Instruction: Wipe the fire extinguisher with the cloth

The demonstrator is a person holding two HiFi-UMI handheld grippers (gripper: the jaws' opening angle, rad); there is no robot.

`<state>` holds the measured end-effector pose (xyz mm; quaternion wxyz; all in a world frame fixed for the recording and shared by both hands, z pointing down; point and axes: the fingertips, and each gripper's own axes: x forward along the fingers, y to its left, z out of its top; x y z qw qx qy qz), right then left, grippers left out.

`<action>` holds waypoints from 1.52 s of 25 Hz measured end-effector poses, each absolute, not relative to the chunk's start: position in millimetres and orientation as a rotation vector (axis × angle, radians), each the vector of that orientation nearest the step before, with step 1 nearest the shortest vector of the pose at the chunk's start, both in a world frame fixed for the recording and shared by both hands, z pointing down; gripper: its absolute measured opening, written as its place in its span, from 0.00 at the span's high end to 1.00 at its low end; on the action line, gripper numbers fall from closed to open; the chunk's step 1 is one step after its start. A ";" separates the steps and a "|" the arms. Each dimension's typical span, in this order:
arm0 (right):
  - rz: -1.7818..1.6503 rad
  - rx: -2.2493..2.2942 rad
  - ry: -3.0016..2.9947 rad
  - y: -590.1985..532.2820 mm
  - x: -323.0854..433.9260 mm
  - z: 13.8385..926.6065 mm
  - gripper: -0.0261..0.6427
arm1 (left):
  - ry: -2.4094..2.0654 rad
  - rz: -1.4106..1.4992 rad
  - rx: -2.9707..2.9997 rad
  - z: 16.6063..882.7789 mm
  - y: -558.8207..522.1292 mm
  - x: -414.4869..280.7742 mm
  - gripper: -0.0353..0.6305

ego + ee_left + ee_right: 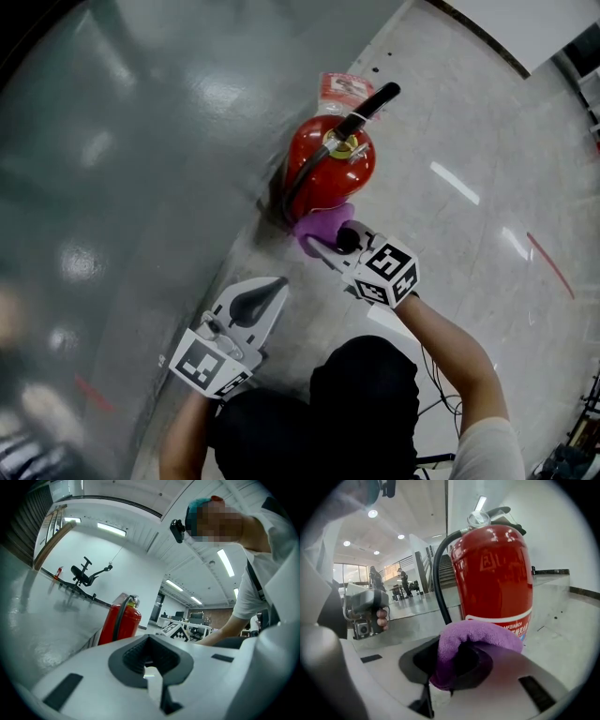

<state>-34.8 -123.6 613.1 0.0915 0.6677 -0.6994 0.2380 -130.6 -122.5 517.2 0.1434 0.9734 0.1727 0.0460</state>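
**Purple cloth [323,226] meets a red fire extinguisher [330,167] at the foot of a grey wall [122,141]**

Nearest, the left gripper [273,290] hangs low at left with its jaws pressed together on nothing, apart from the extinguisher. Just beyond it to the right, the right gripper [325,247] pinches the bunched cloth, which sits at the extinguisher's lower near side. The extinguisher stands upright on the pale floor [469,141], a black hose [302,178] running down its left side and a black handle [372,105] on top.
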 end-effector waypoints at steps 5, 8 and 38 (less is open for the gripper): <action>0.638 1.990 -2.120 -124.0 -33.0 573.6 0.87 | 0.490 0.131 2.807 518.2 -124.8 -128.8 0.94; 0.601 2.015 -2.144 -123.8 -32.3 550.0 0.87 | 0.479 0.142 2.809 519.9 -125.8 -128.1 0.94; 0.473 2.364 -2.009 -82.1 -28.9 460.5 0.87 | -0.169 0.311 2.919 486.5 -151.5 -79.3 0.94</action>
